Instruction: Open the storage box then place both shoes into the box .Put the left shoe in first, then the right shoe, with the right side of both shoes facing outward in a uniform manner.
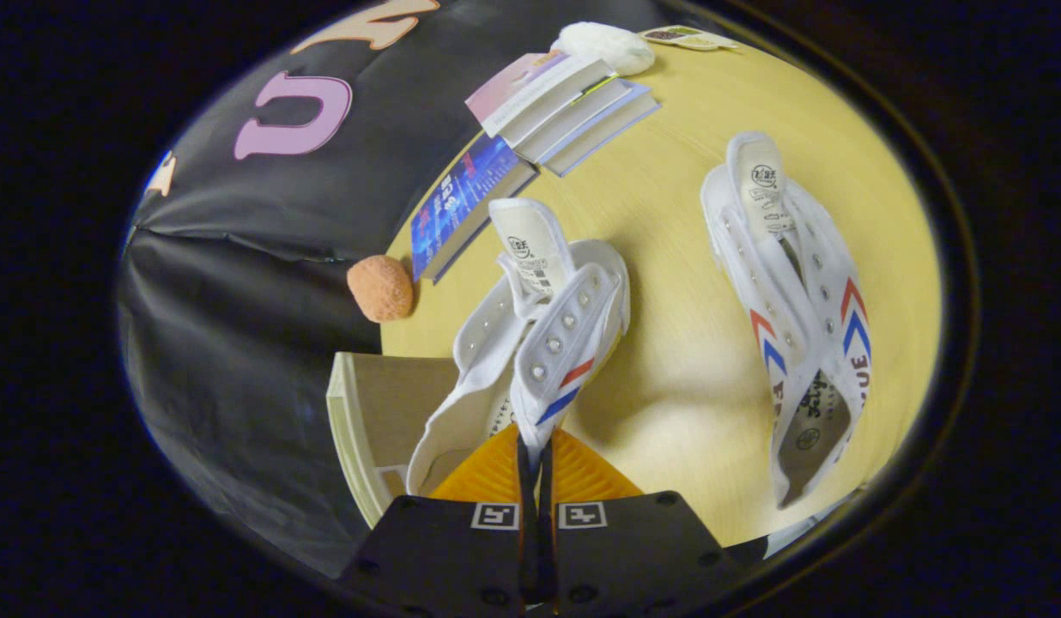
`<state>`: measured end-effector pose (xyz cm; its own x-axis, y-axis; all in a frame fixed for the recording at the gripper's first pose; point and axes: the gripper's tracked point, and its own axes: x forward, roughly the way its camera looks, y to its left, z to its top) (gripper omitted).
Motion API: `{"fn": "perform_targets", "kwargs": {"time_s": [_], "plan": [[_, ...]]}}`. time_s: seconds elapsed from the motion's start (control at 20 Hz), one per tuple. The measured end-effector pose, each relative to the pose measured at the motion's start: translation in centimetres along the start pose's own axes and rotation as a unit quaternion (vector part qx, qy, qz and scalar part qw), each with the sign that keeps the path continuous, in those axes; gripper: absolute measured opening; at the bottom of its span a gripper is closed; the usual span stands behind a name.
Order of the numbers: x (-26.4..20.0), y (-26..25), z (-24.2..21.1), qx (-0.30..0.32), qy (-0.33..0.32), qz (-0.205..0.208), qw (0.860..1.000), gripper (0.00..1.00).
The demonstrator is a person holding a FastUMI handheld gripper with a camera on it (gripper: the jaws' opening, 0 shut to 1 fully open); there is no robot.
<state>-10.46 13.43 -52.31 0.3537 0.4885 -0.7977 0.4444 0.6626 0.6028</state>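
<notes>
- I see the gripper (536,481) with its jaws drawn nearly together, pinching the side wall of a white shoe (539,343) at the collar; both jaws press on the fabric.
- The held shoe runs from the jaws toward 12 o'clock, tongue up and outward, with red and blue stripes on the side just above the grip.
- It hangs tilted; I cannot tell whether its toe touches the counter (668,257).
- The storage box (367,421), light wood, lies at about 10 o'clock from the jaws, just beside the held shoe's heel; its open side faces me.
- The second shoe (792,318) lies on the counter at 2 o'clock, well apart from the jaws, opening toward me, with red and blue chevrons on both flanks.
- An orange ball (380,287) sits at 11 o'clock, at the counter's edge beyond the box.
- A stack of books (565,107) is at 12 o'clock, far beyond the held shoe; a blue-covered book (466,202) lies nearer, between the stack and the ball.
- A white fluffy item (606,45) rests past the books.
</notes>
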Motion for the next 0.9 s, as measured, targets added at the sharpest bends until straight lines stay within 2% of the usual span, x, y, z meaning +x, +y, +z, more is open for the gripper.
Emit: {"fn": "perform_targets", "kwargs": {"time_s": [0.2, 0.4, 0.55, 0.75, 0.9], "plan": [[-3.4, 5.4, 0.0, -0.023, -0.017, 0.051, 0.998, 0.02], [-6.6, 12.5, -0.6, -0.109, -0.029, 0.089, 0.990, 0.03], [-7.9, 17.7, -3.0, -0.146, -0.012, 0.130, 0.981, 0.02], [-7.6, 22.0, -7.9, -0.168, 0.039, 0.171, 0.970, 0.02], [-4.9, 22.0, -10.7, -0.188, 0.077, 0.166, 0.965, 0.02]]}}
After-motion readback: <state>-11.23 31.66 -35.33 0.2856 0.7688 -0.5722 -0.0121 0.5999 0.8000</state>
